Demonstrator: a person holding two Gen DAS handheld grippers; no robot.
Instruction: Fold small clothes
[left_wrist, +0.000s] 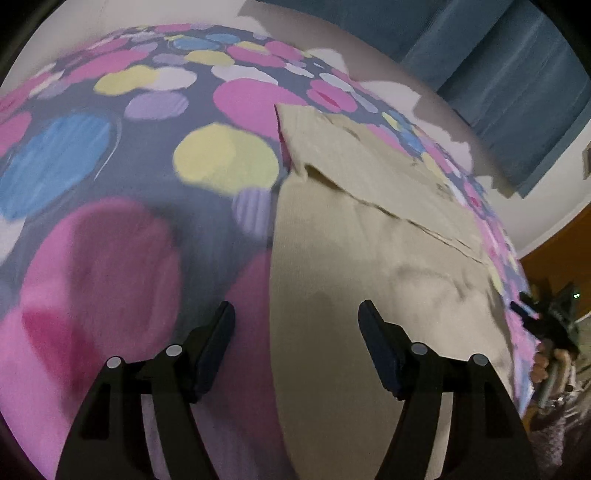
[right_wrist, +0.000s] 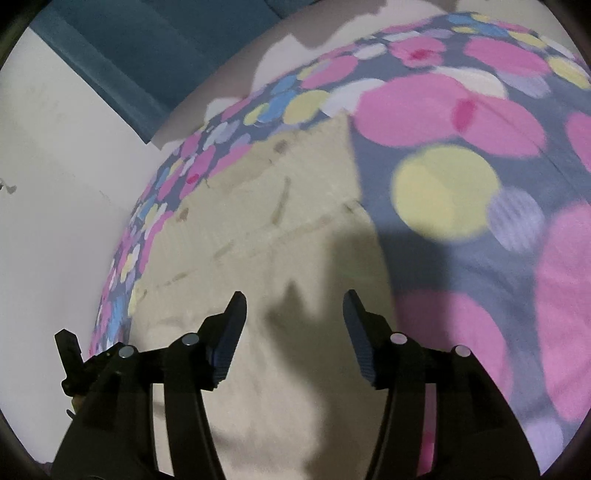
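A beige garment (left_wrist: 369, 229) lies flat on a bedspread with big coloured dots (left_wrist: 110, 155), one layer folded over another across its far half. My left gripper (left_wrist: 296, 314) hangs open above the garment's left edge with nothing between its fingers. The same beige garment (right_wrist: 266, 229) fills the middle of the right wrist view. Above it my right gripper (right_wrist: 294, 304) is open and empty, its shadow falling on the cloth. Both views are blurred.
The dotted bedspread (right_wrist: 461, 184) spreads wide beside the garment. A blue curtain (left_wrist: 517, 74) and a pale wall (right_wrist: 55, 166) lie beyond the bed. The other gripper and a hand (left_wrist: 543, 343) show at the right edge of the left wrist view.
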